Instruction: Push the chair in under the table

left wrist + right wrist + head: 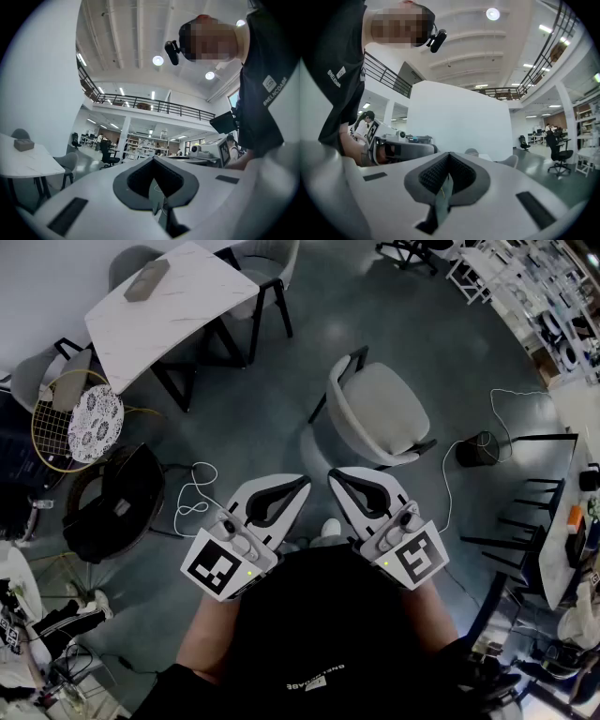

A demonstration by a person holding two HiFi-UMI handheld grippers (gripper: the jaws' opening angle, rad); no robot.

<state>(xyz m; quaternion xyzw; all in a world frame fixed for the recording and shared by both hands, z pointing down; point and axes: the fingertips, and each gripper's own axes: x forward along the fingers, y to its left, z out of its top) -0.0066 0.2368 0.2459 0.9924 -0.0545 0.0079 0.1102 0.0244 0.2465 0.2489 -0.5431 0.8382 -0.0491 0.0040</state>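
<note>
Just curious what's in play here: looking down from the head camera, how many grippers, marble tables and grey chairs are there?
Grippers: 2, left gripper, right gripper
Marble table: 1
Grey chairs: 4, one free-standing, three at the table
Total: 7

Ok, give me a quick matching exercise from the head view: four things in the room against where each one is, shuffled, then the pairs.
Things:
1. grey chair
2. white table
3. grey box
4. black bag

Places:
A. lying on the tabletop
B. on the floor, middle left of the head view
C. alone on the open floor, middle of the head view, away from the table
D. upper left of the head view, other chairs around it

Pairs: 1-C, 2-D, 3-A, 4-B.
</note>
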